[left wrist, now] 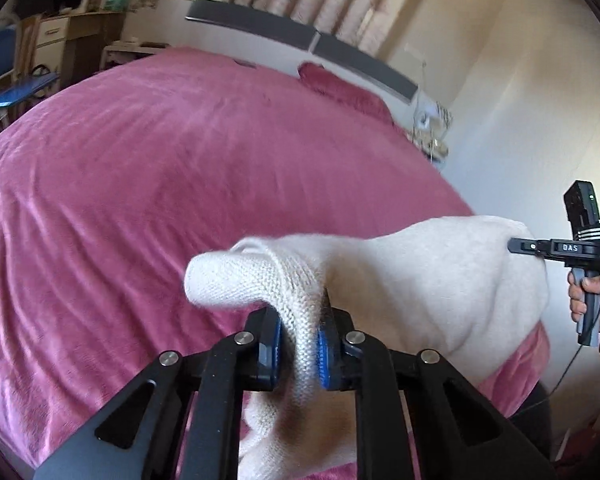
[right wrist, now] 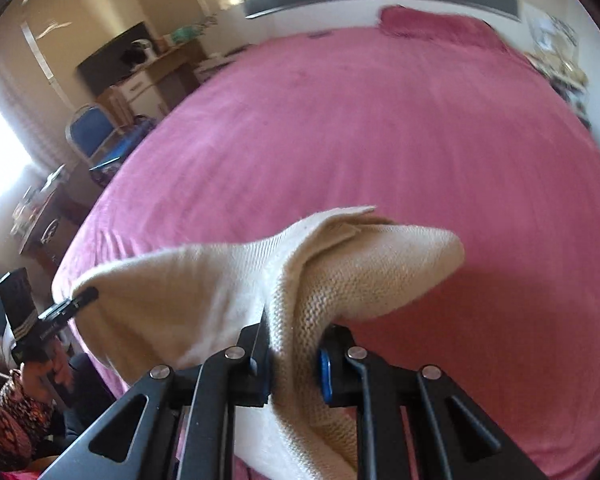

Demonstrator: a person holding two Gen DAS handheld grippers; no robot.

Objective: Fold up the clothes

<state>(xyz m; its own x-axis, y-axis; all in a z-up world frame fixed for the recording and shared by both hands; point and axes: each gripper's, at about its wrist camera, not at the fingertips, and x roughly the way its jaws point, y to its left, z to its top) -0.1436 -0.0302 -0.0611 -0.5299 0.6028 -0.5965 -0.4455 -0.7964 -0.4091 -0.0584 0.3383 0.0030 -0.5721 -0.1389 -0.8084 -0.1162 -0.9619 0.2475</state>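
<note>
Cream knit held above the pink bed by both claws

Left wrist view: the left claw [left wrist: 300, 346] pinches the cream knit garment [left wrist: 432, 280] over the bed [left wrist: 140, 168]; the right claw [left wrist: 518, 246] grips its far corner. Right wrist view: the right claw [right wrist: 294, 366] clamps bunched knit [right wrist: 340, 276] above the bed's near edge.

Cream knit garment [left wrist: 440, 280]; plush pink bedspread [left wrist: 160, 180].

bright window [right wrist: 4, 148] glare, motion blur throughout, fisheye bending with dark corners.
</note>
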